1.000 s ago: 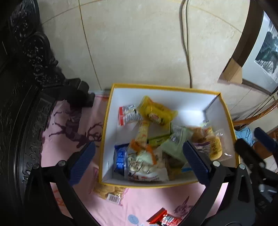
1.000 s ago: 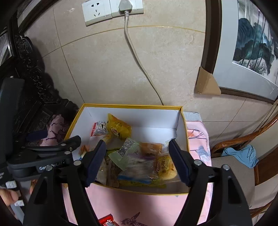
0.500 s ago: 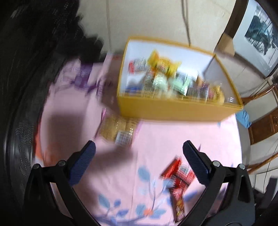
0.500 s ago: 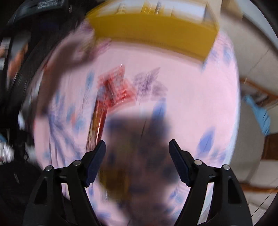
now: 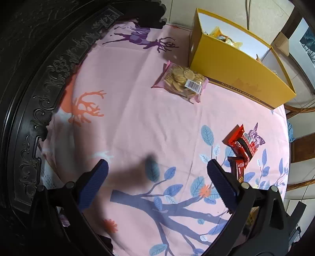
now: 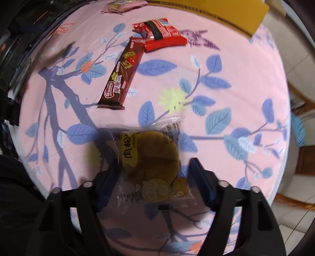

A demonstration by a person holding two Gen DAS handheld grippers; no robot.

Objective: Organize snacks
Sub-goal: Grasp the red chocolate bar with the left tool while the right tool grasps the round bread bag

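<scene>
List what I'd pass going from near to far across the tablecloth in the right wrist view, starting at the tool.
Right tool, closing around the clear-wrapped round cake → brown chocolate bar → red snack packet → yellow box at the far edge.

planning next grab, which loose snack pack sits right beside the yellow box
The clear cookie bag, touching the yellow box; the red packs lie apart.

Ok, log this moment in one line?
left tool: open, empty | right tool: closing around bun pack, grip unclear | box: untouched
</scene>
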